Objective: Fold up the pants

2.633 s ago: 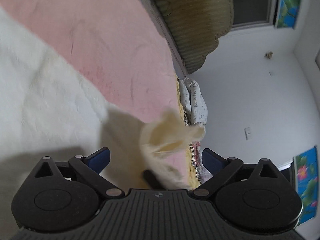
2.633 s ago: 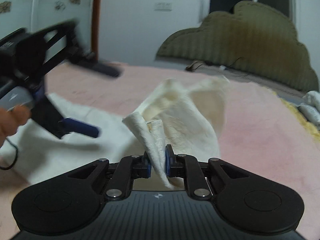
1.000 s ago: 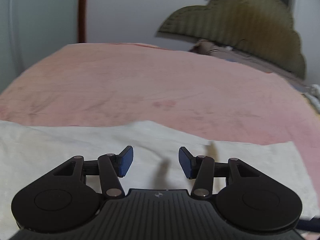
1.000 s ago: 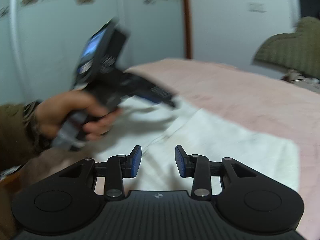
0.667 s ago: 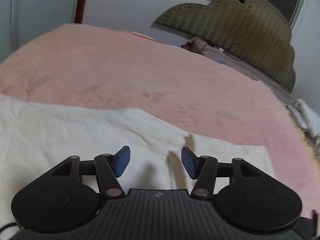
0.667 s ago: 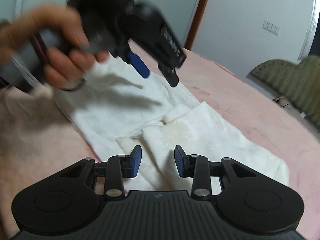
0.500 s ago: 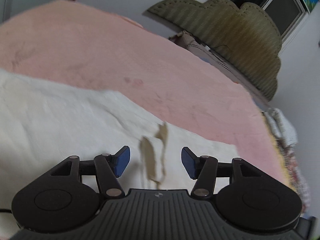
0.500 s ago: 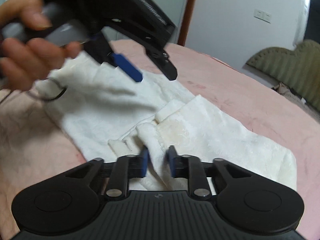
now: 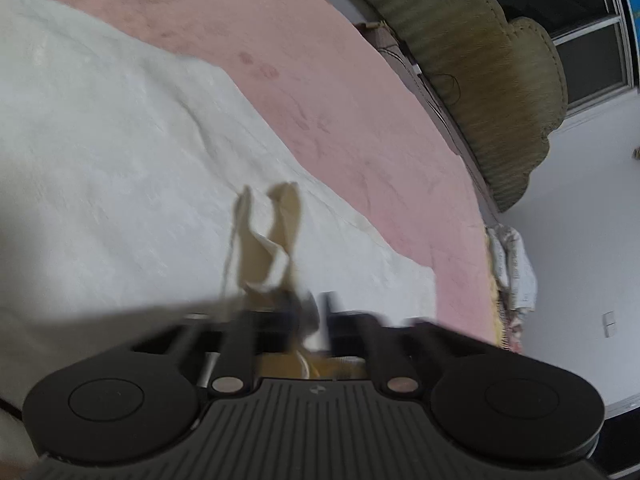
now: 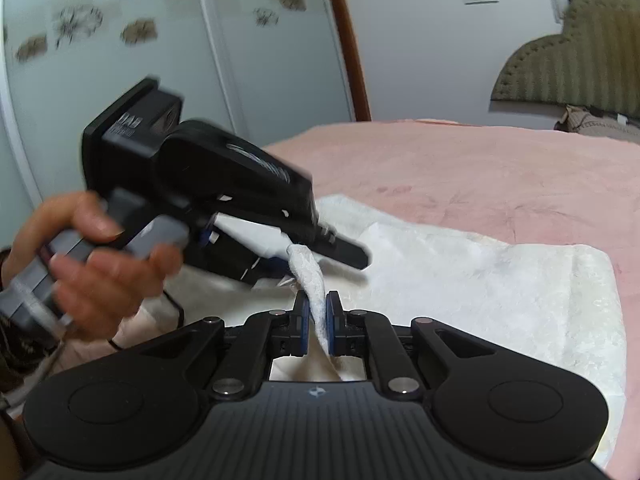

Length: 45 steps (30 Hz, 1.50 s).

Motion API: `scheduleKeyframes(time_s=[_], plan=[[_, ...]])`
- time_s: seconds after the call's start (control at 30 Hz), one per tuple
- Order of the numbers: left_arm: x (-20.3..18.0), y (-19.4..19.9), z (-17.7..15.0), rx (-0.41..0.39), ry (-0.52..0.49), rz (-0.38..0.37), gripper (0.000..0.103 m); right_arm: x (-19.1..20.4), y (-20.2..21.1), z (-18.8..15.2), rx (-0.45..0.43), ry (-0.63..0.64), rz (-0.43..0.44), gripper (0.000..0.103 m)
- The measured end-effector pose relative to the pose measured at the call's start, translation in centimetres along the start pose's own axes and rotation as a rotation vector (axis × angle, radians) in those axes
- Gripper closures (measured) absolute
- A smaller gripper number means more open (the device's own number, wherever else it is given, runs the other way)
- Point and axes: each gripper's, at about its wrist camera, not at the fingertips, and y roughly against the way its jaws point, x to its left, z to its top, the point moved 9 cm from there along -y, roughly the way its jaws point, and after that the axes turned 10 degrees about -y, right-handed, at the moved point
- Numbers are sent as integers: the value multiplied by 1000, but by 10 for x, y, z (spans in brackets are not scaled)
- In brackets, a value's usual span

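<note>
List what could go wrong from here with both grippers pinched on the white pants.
1. The right gripper clamps only a narrow twisted ridge of the white pants; it might slip out on lifting.
2. The left gripper, blurred, has just closed on a small bunched bit of cloth, so it may hold one layer only and the fold could come out uneven.
3. Both grips sit close together near the person's hand; the far end on the pink bedspread may drag and wrinkle.

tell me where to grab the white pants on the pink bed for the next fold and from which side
Judging by their pose, grip the near edge of the white pants, coming in low from the near side. They lie flat on the pink bed, so only a pinched-up ridge gives purchase. The right gripper and left gripper are each shut on such a ridge.
</note>
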Motion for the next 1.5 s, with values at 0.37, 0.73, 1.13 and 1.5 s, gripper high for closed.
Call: scheduleKeyframes(time_s=[0.37,0.73,1.13,1.5], plan=[[18,12,-20,-35,-115,113,99,11,-24,-28,145,60,-5,93],[16,28,-8,-72,-205,188,83,-20,-20,-17,155,-64,-44,93],[8,-15,41,-63,-403,394,61,-50,-48,14,124,-120,-175,92],[33,62,42,-241,-352,474,56,13,-48,-3,135,-32,-73,91]])
